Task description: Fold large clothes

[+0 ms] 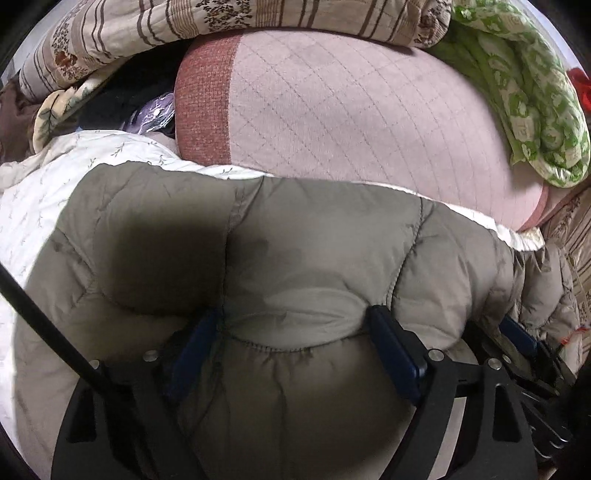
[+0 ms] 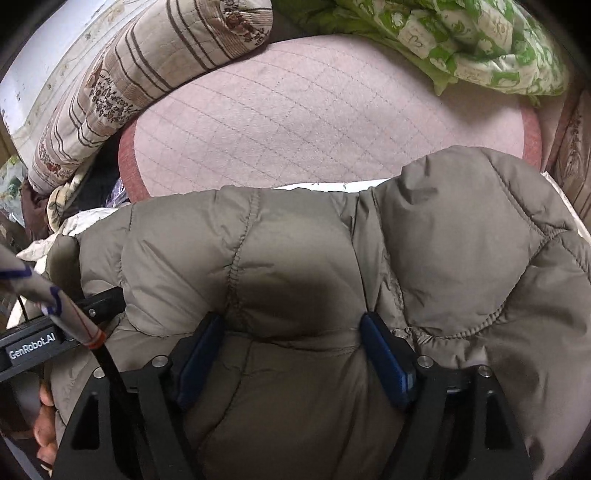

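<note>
1. My left gripper [image 1: 295, 332] has its jaws spread wide, blue pads [image 1: 397, 354] pushed into the puffy grey-brown quilted jacket [image 1: 258, 240], a bulge of padding between them; not pinched tight
2. My right gripper [image 2: 293, 343] is the same: jaws wide apart, blue pads [image 2: 384, 358] sunk in jacket [image 2: 295, 240] padding, fabric bulging between
3. Left gripper body [image 2: 44, 343] shows at the left edge of the right view, just beside the jacket
4. Jacket lies bunched over a white leaf-print quilt [image 1: 55, 177]
5. Beyond it, a pink quilted mat [image 1: 351, 110] with a red border
6. Striped beige duvet [image 1: 147, 29] past the mat; green floral quilt [image 1: 535, 110] at far right
</note>
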Tool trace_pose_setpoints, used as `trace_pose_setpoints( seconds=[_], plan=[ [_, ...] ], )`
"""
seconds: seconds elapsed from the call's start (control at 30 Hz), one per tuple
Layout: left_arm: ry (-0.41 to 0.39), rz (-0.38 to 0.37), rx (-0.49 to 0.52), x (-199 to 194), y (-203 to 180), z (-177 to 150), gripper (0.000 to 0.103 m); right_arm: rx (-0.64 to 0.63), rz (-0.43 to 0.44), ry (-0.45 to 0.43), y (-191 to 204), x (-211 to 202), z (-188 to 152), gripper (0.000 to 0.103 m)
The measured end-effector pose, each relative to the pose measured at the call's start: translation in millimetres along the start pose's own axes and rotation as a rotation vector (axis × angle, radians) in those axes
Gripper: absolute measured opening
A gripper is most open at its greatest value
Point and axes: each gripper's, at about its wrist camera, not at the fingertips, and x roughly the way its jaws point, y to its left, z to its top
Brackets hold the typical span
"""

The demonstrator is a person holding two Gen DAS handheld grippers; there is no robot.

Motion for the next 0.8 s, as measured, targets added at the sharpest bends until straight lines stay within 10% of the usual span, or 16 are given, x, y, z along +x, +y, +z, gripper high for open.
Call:
trace_pose_setpoints(
  seconds=[0.4,0.53,0.8],
  plan=[
    [-0.039,0.171,-0.076,-64,88,-49,0.085,-0.004,-0.058,-0.064,-43,-108,-33,0.078],
    [-0.016,0.070,-0.202,-48,119,-60,0.086,0.010,-0.147,-0.041,-80,-80,-59,0.076],
    [-0.126,0.107,-0.200,-107,132,-75,0.086,0.011,-0.182,-0.092,-68,-117,-55,0.076]
  ],
)
